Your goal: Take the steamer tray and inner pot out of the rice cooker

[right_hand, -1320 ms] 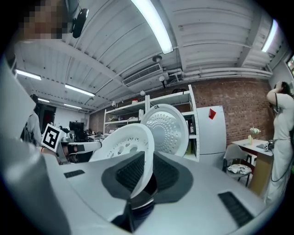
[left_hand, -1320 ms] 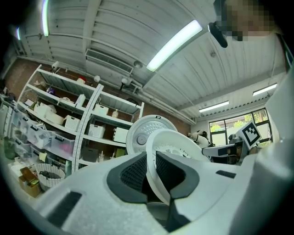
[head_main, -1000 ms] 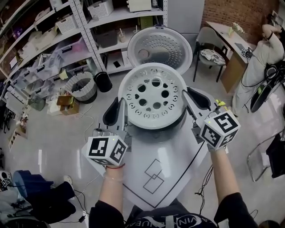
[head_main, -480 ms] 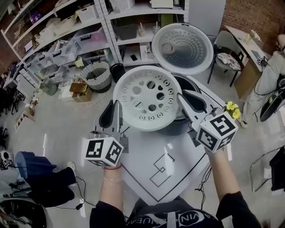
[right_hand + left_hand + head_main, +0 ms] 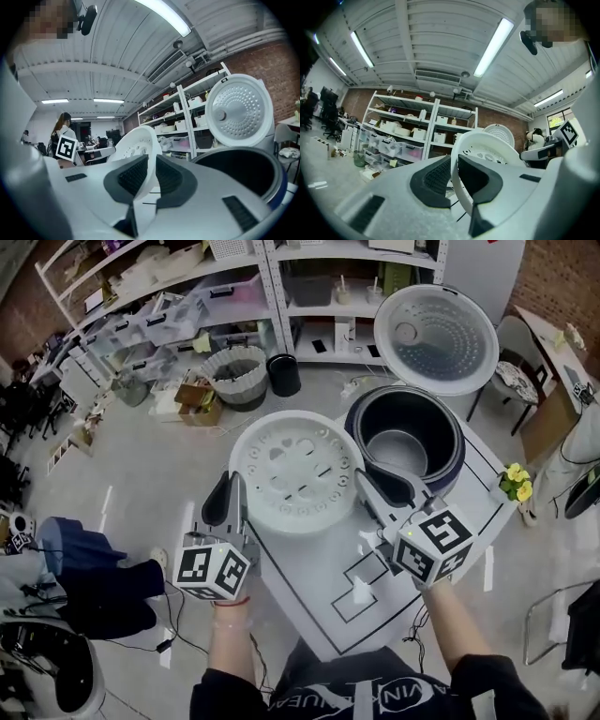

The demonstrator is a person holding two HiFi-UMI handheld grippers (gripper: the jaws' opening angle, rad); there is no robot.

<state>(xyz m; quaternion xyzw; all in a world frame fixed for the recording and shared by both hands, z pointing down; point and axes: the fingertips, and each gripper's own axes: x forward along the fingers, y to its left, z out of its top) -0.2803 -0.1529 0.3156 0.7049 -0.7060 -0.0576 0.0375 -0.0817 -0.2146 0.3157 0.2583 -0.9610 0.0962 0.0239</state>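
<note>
The white round steamer tray (image 5: 295,474), pierced with several holes, hangs level in the air left of the rice cooker (image 5: 450,465), over the table's left part. My left gripper (image 5: 230,495) is shut on its left rim, my right gripper (image 5: 380,488) on its right rim. The rim edge (image 5: 457,187) stands between the black pads in the left gripper view, and likewise in the right gripper view (image 5: 149,164). The dark cooker stands open, its lid (image 5: 436,338) raised behind it. Inside sits the metal inner pot (image 5: 398,448).
The white table (image 5: 375,601) has black outlines drawn on it. Yellow flowers (image 5: 516,486) stand at its right edge. On the floor are shelves with bins (image 5: 169,310), a woven basket (image 5: 236,376), a black bin (image 5: 282,374) and cables. A person (image 5: 63,126) stands far off.
Both grippers have carried the steamer tray from above the cooker to the left and lower. The cooker's inside with the inner pot is now uncovered. The head camera has swung left.
</note>
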